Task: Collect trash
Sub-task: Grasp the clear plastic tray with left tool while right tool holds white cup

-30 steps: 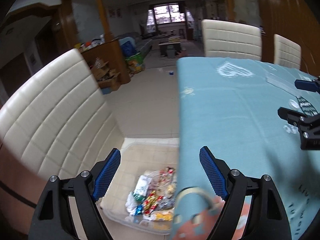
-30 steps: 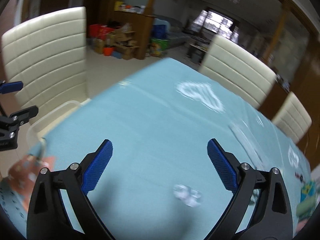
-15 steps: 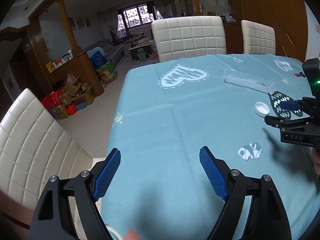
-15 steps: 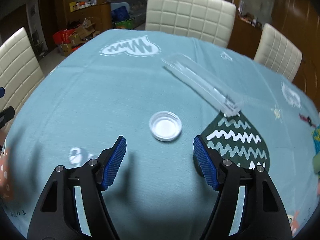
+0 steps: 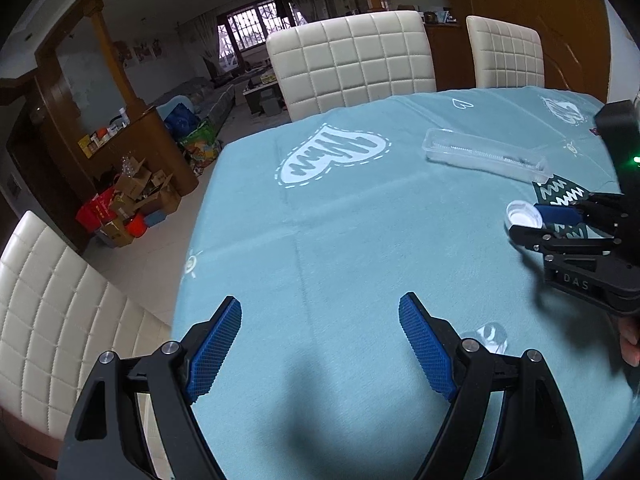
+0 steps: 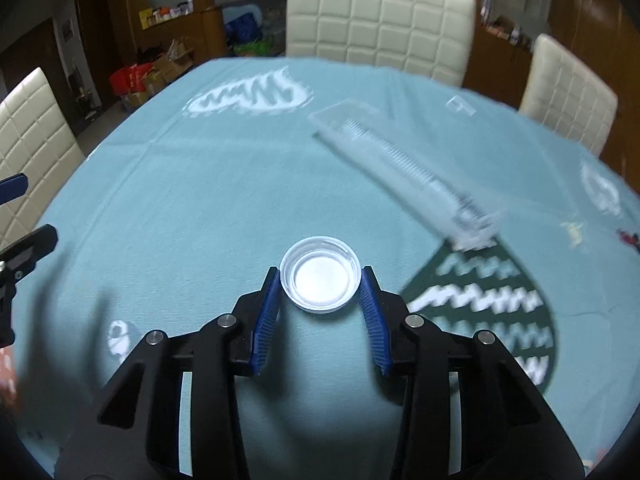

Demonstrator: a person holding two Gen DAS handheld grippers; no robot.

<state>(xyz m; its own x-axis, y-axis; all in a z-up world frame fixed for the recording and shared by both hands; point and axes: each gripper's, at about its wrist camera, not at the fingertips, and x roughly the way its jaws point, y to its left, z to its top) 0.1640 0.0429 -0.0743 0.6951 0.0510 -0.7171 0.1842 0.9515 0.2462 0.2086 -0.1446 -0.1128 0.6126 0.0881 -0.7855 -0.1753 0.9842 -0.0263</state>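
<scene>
A: Start at the right gripper [image 6: 320, 280]. What is it doing?

B: Its blue pads [image 6: 269, 312] have narrowed and now sit at either side of the white cap [image 6: 320, 280]. Half a second ago they were spread wide with the cap lying ahead of them. I judge them at or nearly at contact; whether they grip firmly yet, I cannot tell. The cap rests open side up on the teal cloth [image 6: 208, 208], not lifted.

A: And the left gripper [image 5: 320, 344]?

B: Wide apart, holding nothing, hovering over bare cloth near the table's edge. A second ago it looked down past the edge into a bin of wrappers on the floor; since then it has swung up toward the table, and the bin is out of view.

A: So where does that leave the job?

B: The right side has gone from approach to pinch. Once the cap is secure, it likely goes toward that bin, somewhere beyond the left edge.

A: What else is left out there?

B: A long clear tray [image 6: 404, 168] lies just beyond the cap, angled across the cloth, its near end by a dark printed heart [image 6: 488, 312]. A small clear scrap [image 5: 486, 336] lies just behind the left gripper's right finger.

A: Any risk?

B: The cap is shallow and smooth; a pinch at the rim could let it squirt out.
</scene>
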